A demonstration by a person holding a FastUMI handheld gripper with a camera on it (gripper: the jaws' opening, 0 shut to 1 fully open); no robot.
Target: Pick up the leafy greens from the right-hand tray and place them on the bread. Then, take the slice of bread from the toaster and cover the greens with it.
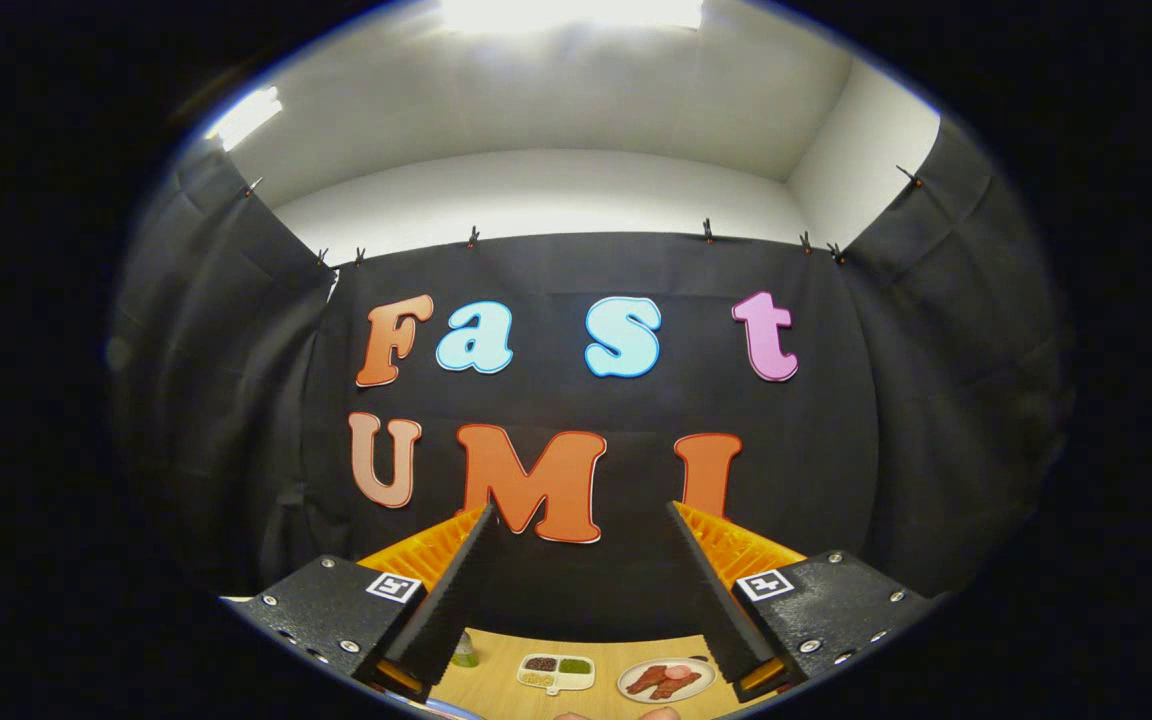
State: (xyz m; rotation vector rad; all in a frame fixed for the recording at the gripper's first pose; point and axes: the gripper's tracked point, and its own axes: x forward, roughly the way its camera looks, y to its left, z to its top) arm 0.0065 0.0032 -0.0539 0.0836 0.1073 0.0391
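Note:
My gripper [581, 512] is held high and points at the booth's back wall, its two fingers spread wide with nothing between them. Far below, between the finger bases, lies a strip of the wooden table [496, 655]. On it a round plate [667, 680] carries reddish meat strips and a pink slice. To its left sits a small white divided tray [556, 672] with dark, green and pale fillings. I cannot make out leafy greens, bread or a toaster here.
A small green-topped item [465, 655] stands on the table just left of the divided tray, next to my left finger. A pale rounded shape [651, 714], possibly a hand, peeks in at the near table edge. Black cloth walls enclose the booth.

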